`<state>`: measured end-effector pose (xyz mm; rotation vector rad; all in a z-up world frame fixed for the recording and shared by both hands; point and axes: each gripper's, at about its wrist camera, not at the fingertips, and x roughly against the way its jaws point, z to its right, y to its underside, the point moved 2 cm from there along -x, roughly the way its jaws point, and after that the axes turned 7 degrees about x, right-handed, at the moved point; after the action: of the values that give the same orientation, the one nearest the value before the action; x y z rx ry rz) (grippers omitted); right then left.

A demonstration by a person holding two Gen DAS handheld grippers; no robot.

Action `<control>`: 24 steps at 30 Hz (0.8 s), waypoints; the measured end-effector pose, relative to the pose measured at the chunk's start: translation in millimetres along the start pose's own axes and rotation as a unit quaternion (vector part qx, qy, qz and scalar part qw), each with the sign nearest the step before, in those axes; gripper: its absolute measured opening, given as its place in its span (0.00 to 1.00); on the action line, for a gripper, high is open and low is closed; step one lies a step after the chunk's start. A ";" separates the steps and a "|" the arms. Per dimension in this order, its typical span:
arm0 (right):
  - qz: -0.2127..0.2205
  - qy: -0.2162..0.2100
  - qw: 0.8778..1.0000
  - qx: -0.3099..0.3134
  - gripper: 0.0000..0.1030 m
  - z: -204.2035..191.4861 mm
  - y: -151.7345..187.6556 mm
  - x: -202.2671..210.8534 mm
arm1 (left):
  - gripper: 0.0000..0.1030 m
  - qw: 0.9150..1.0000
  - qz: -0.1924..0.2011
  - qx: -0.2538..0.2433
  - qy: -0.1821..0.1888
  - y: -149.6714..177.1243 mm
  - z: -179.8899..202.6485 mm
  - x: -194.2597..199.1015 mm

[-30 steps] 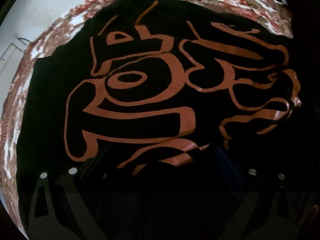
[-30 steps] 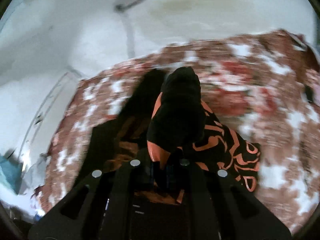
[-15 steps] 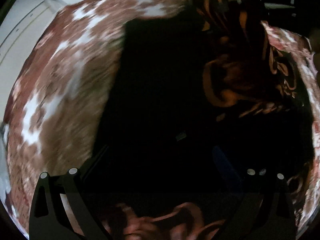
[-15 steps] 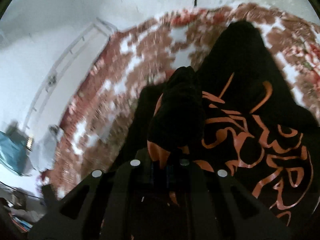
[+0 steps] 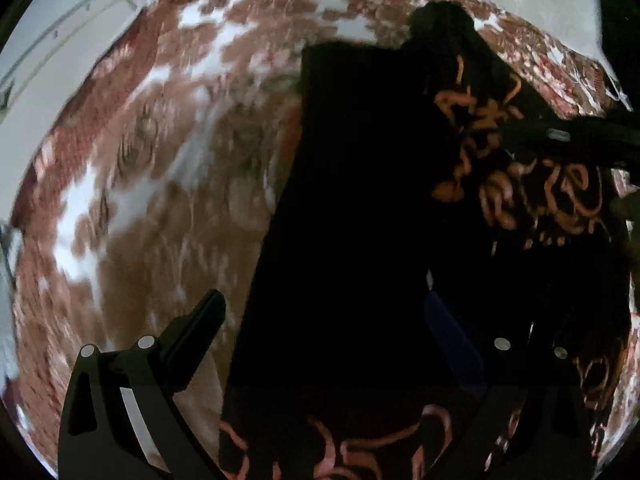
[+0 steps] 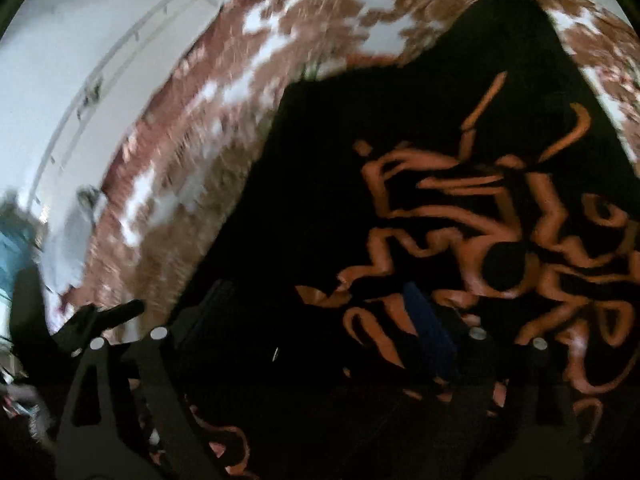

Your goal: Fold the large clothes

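Observation:
A large black garment (image 5: pixel 360 208) with an orange graffiti print lies on a red-brown and white patterned spread (image 5: pixel 152 168). In the left wrist view my left gripper (image 5: pixel 324 320) is open, its fingers wide apart over the black cloth's left edge; the other gripper's black arm (image 5: pixel 560 136) crosses the print at right. In the right wrist view the garment (image 6: pixel 460 216) fills the right side, print up. My right gripper (image 6: pixel 316 312) is open just above the cloth, with nothing between its fingers.
The patterned spread (image 6: pixel 224 128) covers the surface left of and beyond the garment. A white wall or floor with a pale frame (image 6: pixel 80 80) lies past it. Something blue (image 6: pixel 12 248) sits at the far left edge.
My right gripper was shut on a bunched fold of the garment and has let it go and opened. The garment now lies spread below. My left gripper swung toward the cloth's left edge.

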<state>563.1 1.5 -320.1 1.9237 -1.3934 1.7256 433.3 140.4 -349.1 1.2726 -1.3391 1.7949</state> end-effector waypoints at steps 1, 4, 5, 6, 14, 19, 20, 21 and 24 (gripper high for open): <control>0.010 0.037 0.999 -0.010 0.84 19.1 0.2 15.4 | 0.95 1.000 0.008 -0.008 0.003 -9.2 5.4 1.1; 0.021 0.101 0.994 -0.046 0.84 68.3 8.0 37.2 | 0.95 0.999 0.022 -0.014 0.032 -41.9 25.9 -3.4; 0.017 0.121 0.991 -0.062 0.84 86.8 14.6 40.2 | 0.95 0.999 0.018 -0.010 0.047 -51.7 32.1 -8.0; 0.015 0.133 0.988 -0.077 0.84 103.9 20.9 44.3 | 0.95 0.998 0.012 -0.007 0.064 -61.1 39.2 -13.9; -0.018 0.253 0.960 -0.122 0.84 202.9 80.8 67.7 | 0.95 0.997 -0.019 -0.041 0.070 -110.4 84.5 -82.0; -0.038 0.255 0.959 -0.115 0.87 213.1 93.4 57.2 | 0.34 0.994 -0.067 -0.035 0.073 -111.3 96.9 -107.1; -0.040 0.258 0.959 -0.113 0.87 213.6 93.6 56.2 | 0.27 0.994 -0.068 -0.035 0.072 -111.0 95.8 -104.8; -0.039 0.258 0.959 -0.112 0.87 213.5 92.1 56.5 | 0.24 0.995 -0.068 -0.032 0.073 -112.4 93.2 -100.3; -0.035 0.256 0.960 -0.106 0.87 214.7 88.2 58.9 | 0.19 0.994 -0.073 -0.017 0.085 -119.7 79.3 -85.3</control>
<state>633.4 -221.9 -369.7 1.2728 -1.2313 1.7829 596.6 116.4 -374.7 1.1414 -1.1474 1.7305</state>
